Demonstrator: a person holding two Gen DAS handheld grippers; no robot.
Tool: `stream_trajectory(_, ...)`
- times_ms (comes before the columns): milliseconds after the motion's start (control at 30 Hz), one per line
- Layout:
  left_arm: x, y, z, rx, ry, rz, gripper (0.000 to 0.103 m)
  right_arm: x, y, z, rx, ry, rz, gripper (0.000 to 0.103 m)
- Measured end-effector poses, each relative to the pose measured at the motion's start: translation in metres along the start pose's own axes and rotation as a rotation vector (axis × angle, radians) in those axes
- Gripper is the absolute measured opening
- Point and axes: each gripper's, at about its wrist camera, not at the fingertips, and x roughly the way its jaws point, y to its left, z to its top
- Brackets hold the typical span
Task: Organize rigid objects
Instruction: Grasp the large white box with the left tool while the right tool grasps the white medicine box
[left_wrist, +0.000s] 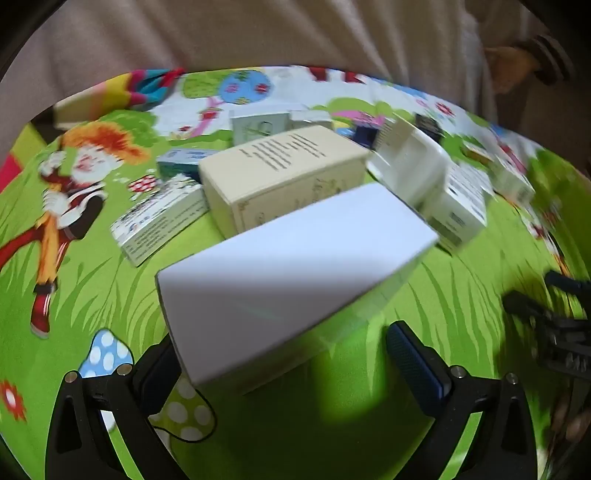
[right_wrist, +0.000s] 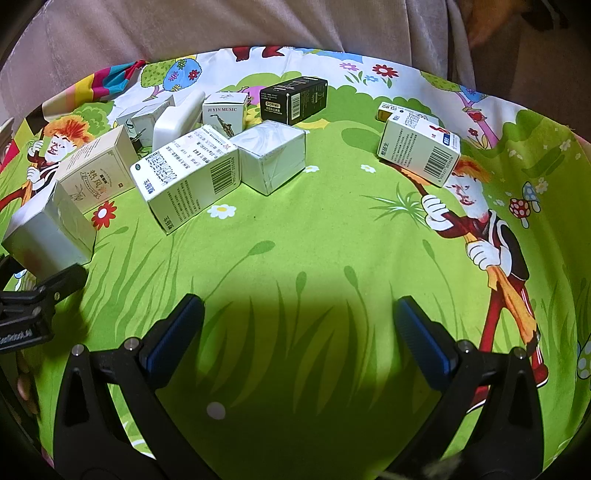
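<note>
Left wrist view, blurred: left gripper (left_wrist: 284, 365) at the bottom of the frame, jaws spread wide. Plain white box (left_wrist: 291, 269) tilted across the centre, its near lower corner against the left finger (left_wrist: 159, 369), well apart from the right finger; whether gripped or merely resting there, cannot tell, though no pinch from both pads shows. Behind it, toward upper centre, a cream box (left_wrist: 284, 173) with printed text. Left of that, a small white printed box (left_wrist: 162, 218) lying flat and a blue-green box (left_wrist: 181, 162). More white boxes blurred at upper right. All on a green cartoon-print cloth (left_wrist: 92, 295).

Right wrist view, sharp: right gripper (right_wrist: 299, 339) at the bottom of the frame, released, jaws wide with only cloth (right_wrist: 295, 240) between them. Cluster of boxes in the upper left: a barcode box (right_wrist: 184, 177) lying flat, just beside a plain white cube-like box (right_wrist: 271, 160), a "JI YIN MUSIC" box (right_wrist: 224, 112) behind, a black box (right_wrist: 293, 99) at upper centre. Apart at upper right, a white medicine box (right_wrist: 419, 149) with a barcode. At the left edge, the plain white box (right_wrist: 48, 229) above the other gripper's black finger (right_wrist: 40, 291).
</note>
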Motion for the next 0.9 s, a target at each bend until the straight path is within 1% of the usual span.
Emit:
stream_trajectory(67, -0.001, 0.006, -0.002, 0.085, 0.0, -0.061, 0.103, 0.0, 0.0, 0.0, 0.0, 0.0, 0.0, 0.103)
stream_trajectory(133, -0.001, 0.015, -0.001, 0.147, 0.003, -0.104, 0.103, 0.0, 0.0, 0.0, 0.0, 0.0, 0.0, 0.103)
stream_trajectory(233, 0.003, 0.014, 0.007, 0.223, 0.007, -0.146, 0.103, 0.0, 0.0, 0.0, 0.0, 0.0, 0.0, 0.103)
stream_trajectory(267, 0.011, 0.013, 0.016, 0.248, 0.011, -0.151, 0.103, 0.0, 0.0, 0.0, 0.0, 0.0, 0.0, 0.103)
stream_trajectory(333, 0.015, 0.008, 0.023, 0.302, 0.004, -0.178, 0.102, 0.0, 0.0, 0.0, 0.0, 0.0, 0.0, 0.103)
stream_trajectory(367, 0.017, 0.004, 0.027, 0.319, 0.014, -0.19, 0.093, 0.0, 0.0, 0.0, 0.0, 0.0, 0.0, 0.103)
stream_trajectory(400, 0.014, 0.004, 0.025, 0.328, 0.074, -0.214, 0.087, 0.0, 0.0, 0.0, 0.0, 0.0, 0.0, 0.103)
stream_trajectory(433, 0.011, 0.0, 0.026, 0.336, 0.088, -0.21, 0.067, 0.0, 0.0, 0.0, 0.0, 0.0, 0.0, 0.103)
stream_trajectory(467, 0.007, -0.004, 0.026, 0.333, 0.081, -0.211, 0.042, 0.0, 0.0, 0.0, -0.001, 0.0, 0.0, 0.103)
stream_trajectory(500, 0.002, -0.009, 0.023, 0.328, 0.077, -0.196, 0.038, 0.0, 0.0, 0.0, -0.002, 0.0, 0.001, 0.103)
stream_trajectory(533, -0.003, -0.012, 0.018, 0.306, 0.076, -0.195, 0.036, 0.0, 0.0, 0.0, -0.003, 0.0, 0.001, 0.103)
stream_trajectory(567, -0.01, -0.014, 0.011, 0.275, 0.072, -0.205, 0.036, -0.001, 0.001, 0.0, -0.003, 0.0, 0.0, 0.103)
stream_trajectory(633, -0.021, -0.018, -0.004, 0.224, 0.044, -0.187, 0.036, -0.001, 0.001, 0.0, -0.003, 0.0, 0.0, 0.103)
stream_trajectory(700, -0.026, -0.012, -0.013, 0.118, 0.029, -0.138, 0.036, -0.001, 0.001, 0.0, -0.003, 0.0, 0.0, 0.103)
stream_trajectory(767, -0.03, -0.005, -0.012, 0.032, 0.008, -0.085, 0.037, -0.001, 0.001, 0.0, -0.004, 0.0, 0.002, 0.103)
stream_trajectory(800, -0.032, 0.001, -0.009, -0.016, -0.018, -0.081, 0.037, -0.001, 0.002, 0.0, -0.008, 0.0, 0.006, 0.103)
stream_trajectory(833, -0.031, 0.004, -0.008, -0.054, -0.02, -0.077, 0.039, -0.001, 0.003, 0.0, -0.016, 0.001, 0.012, 0.103)
stream_trajectory(867, -0.026, 0.006, -0.007, -0.088, 0.0, -0.066, 0.042, -0.001, 0.004, 0.0, -0.025, 0.001, 0.02, 0.103)
stream_trajectory(900, -0.021, 0.008, -0.008, -0.118, 0.017, -0.054, 0.043, -0.002, 0.005, 0.0, -0.032, 0.0, 0.026, 0.103)
